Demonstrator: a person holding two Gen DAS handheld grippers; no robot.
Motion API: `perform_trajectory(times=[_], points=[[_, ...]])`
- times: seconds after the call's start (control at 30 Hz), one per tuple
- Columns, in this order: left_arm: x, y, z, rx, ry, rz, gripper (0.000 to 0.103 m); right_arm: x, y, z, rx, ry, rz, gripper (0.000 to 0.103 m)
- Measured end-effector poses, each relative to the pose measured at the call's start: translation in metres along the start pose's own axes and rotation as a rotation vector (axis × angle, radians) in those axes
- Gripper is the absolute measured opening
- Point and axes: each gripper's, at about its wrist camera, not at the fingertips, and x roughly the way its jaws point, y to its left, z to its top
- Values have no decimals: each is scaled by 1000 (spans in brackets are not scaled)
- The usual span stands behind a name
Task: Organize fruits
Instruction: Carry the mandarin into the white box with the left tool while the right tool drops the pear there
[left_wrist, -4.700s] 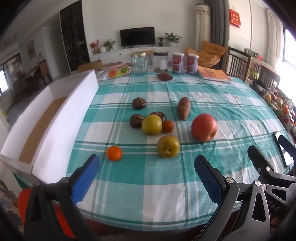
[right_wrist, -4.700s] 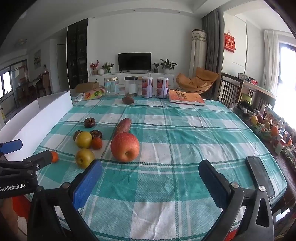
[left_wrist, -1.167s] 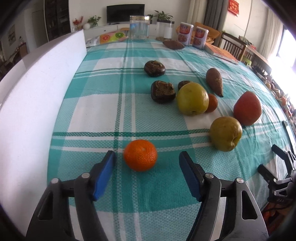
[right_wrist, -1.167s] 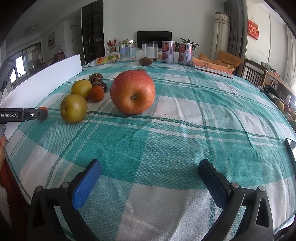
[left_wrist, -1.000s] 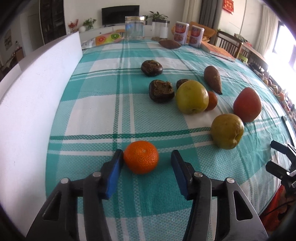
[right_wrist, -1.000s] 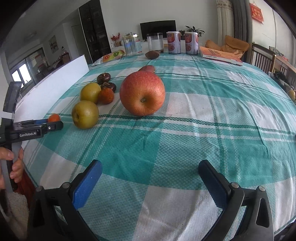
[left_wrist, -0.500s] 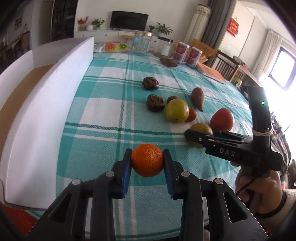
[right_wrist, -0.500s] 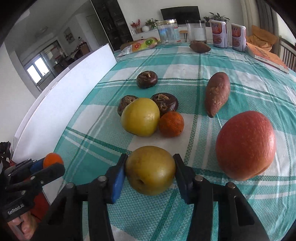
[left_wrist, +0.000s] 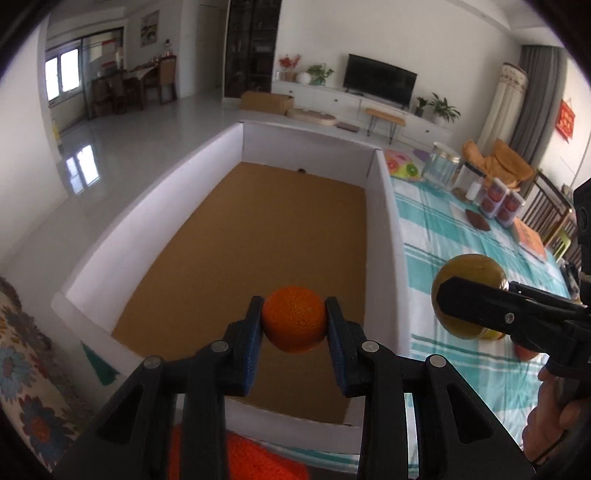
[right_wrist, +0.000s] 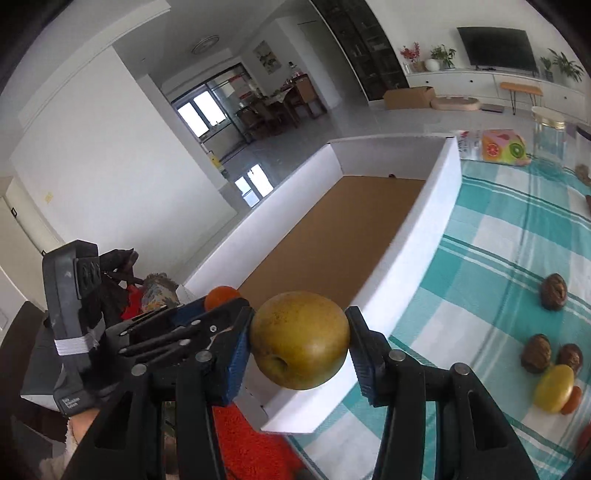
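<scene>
My left gripper (left_wrist: 294, 325) is shut on an orange mandarin (left_wrist: 293, 322) and holds it in the air over the near end of the white box (left_wrist: 384, 229), which has a brown cardboard floor. My right gripper (right_wrist: 299, 341) is shut on a yellow-brown pear (right_wrist: 300, 338) and holds it above the box's near right corner (right_wrist: 424, 236). The pear (left_wrist: 469, 284) and right gripper also show at the right of the left wrist view. The mandarin (right_wrist: 221, 296) shows at the left of the right wrist view.
On the teal checked tablecloth (right_wrist: 498, 258) lie dark brown fruits (right_wrist: 554, 291), a yellow fruit (right_wrist: 554, 387) and a small orange one (right_wrist: 572, 400). Jars and cans (left_wrist: 502, 201) stand at the table's far end. A red stool (left_wrist: 240, 458) sits below the box.
Both grippers have lifted their fruits off the table and swung left; they now hang over the white box instead of the tablecloth.
</scene>
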Motion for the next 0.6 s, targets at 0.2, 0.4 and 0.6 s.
perform_trajectory(times=[0.2,0.4,0.6], points=[[10,15,-15,-56,10,77,82,31,-3,-5,65,25,-1,59],[-7,-32,-3,43,-104,20,85,-52,-42,-49,-1,-103,-158,84],[26,-104,0,316,-179,117,95,-135,-127,-154,52,-137,-499,85]])
